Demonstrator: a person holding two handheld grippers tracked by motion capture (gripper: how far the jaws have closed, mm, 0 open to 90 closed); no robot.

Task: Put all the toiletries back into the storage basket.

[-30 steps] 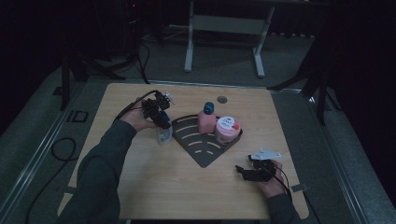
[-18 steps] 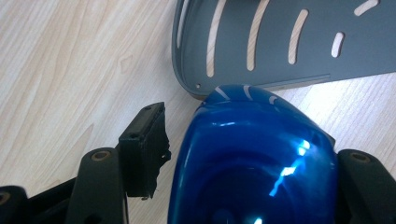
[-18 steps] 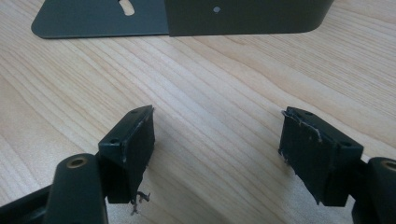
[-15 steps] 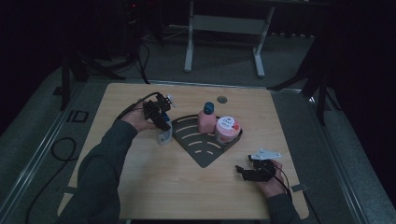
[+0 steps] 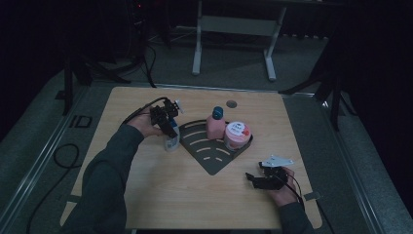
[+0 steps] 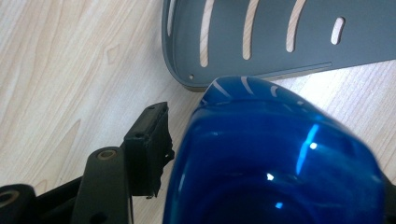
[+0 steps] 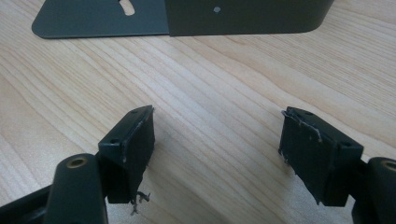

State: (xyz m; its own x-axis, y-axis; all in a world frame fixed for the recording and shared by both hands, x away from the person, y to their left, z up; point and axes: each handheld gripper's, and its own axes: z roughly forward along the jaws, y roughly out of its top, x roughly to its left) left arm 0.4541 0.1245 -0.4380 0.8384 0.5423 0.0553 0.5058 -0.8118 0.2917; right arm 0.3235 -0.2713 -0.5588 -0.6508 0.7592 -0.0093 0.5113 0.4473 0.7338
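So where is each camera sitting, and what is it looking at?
High view: above the person's side, looking forward and down at the table; both forearms, left gripper, right gripper.
Left gripper view: on the left gripper, looking down at the blue bottle cap; one black jaw.
Right gripper view: on the right gripper, low over the wood; both jaws, apart.
All share the grey slotted tray.

The pale wooden bench point(image 5: 160, 195) carried a dark grey fan-shaped slotted tray point(image 5: 212, 156) at the frame's centre, a blue-capped bottle point(image 5: 171, 142) standing just left of the tray's rim, and a small dark round disc point(image 5: 231, 104) near its upper edge.
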